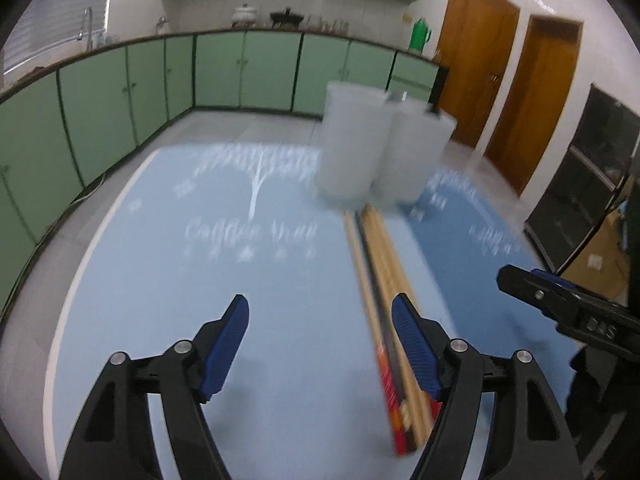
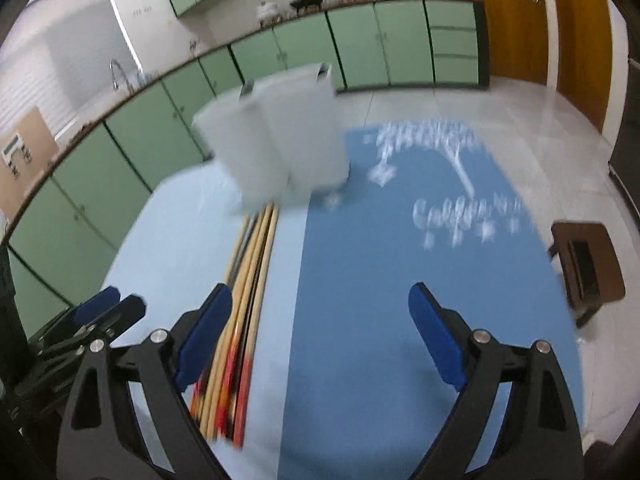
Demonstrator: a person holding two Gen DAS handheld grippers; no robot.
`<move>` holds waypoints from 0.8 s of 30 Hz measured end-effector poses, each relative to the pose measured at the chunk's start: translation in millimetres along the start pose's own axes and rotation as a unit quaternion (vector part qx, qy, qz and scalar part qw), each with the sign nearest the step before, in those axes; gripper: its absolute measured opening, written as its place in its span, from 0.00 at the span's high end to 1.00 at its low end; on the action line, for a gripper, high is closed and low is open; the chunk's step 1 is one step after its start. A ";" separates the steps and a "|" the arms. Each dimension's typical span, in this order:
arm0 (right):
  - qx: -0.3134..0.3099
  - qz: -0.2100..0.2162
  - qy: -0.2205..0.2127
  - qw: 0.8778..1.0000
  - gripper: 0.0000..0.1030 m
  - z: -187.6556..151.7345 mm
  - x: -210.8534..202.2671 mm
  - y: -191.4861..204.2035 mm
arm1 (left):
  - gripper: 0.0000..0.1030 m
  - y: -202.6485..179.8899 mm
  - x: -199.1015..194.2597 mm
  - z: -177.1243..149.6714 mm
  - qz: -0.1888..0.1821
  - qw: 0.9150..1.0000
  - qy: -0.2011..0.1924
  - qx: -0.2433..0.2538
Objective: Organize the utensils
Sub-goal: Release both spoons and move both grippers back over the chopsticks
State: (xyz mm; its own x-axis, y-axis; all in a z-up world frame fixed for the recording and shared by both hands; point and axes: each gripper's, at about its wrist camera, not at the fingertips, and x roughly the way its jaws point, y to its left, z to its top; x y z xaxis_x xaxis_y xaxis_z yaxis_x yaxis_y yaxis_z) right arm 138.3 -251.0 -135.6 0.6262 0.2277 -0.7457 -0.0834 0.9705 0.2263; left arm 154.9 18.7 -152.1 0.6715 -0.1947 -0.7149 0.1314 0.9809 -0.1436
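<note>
A bundle of chopsticks (image 1: 382,280) lies lengthwise on the blue table mats, wooden and dark shafts with red and orange ends nearest me; the same chopsticks (image 2: 244,300) show in the right wrist view. At their far end stand translucent white plastic holders (image 1: 380,148), blurred, also the holders (image 2: 280,140) in the right view. My left gripper (image 1: 320,308) is open over the light blue mat, its right finger just beside the bundle. My right gripper (image 2: 320,300) is open over the darker mat, its left finger beside the chopsticks. Nothing is between either pair of fingers.
The light blue mat (image 1: 200,280) and the darker blue mat (image 2: 400,320) cover a table. Green kitchen cabinets (image 1: 240,68) ring the back, wooden doors (image 1: 500,80) stand at the right. A small brown stool (image 2: 588,268) is beside the table. The right gripper (image 1: 560,304) shows at the left view's edge.
</note>
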 end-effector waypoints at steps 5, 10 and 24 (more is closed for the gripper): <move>-0.025 -0.010 0.019 0.999 0.15 -29.9 -4.3 13.7 | 0.29 -4.0 4.1 -23.6 0.017 0.999 0.030 0.008; -0.047 -0.023 0.034 0.998 0.15 -49.8 -4.2 21.1 | 0.29 1.0 3.3 -36.3 0.028 0.998 0.047 0.008; -0.082 -0.059 0.047 0.994 0.20 -68.8 5.1 37.6 | 0.29 9.6 1.6 -51.1 0.041 0.998 0.046 0.002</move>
State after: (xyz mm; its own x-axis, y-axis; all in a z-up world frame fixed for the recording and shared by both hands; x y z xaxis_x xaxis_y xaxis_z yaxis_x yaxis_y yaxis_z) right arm 85.1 -207.9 -174.1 0.5646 0.1097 -0.8180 -0.1441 0.9890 0.0332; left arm 120.0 27.7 -189.6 0.6104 -0.1124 -0.7841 0.0817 0.9935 -0.0788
